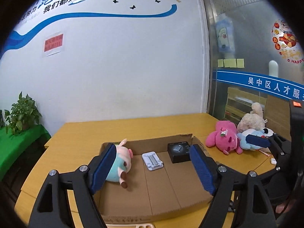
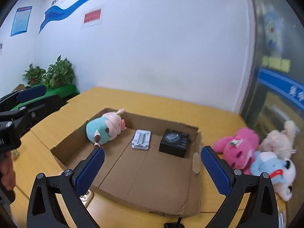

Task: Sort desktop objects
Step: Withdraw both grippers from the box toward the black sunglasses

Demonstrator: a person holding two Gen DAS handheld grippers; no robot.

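Note:
A shallow cardboard box (image 1: 171, 190) (image 2: 152, 186) lies on the yellow table. In it lie a teal and pink pig plush (image 1: 121, 163) (image 2: 106, 129), a white phone stand (image 1: 152, 160) (image 2: 141, 139) and a black box (image 1: 178, 151) (image 2: 174, 139). Right of the box lie a pink plush (image 1: 222, 136) (image 2: 239, 148), a cream plush (image 1: 250, 119) (image 2: 279, 138) and a blue and white plush (image 1: 250, 138) (image 2: 273, 169). My left gripper (image 1: 153, 169) is open and empty above the box, near the pig. My right gripper (image 2: 152, 171) is open and empty over the box's front right.
A phone (image 2: 86, 196) pokes out at the box's front left corner. A small white earbud-like item (image 1: 273, 161) lies at the table's right. Potted plants (image 2: 57, 74) stand on a green-covered stand at the left. A glass partition (image 1: 256, 57) is on the right.

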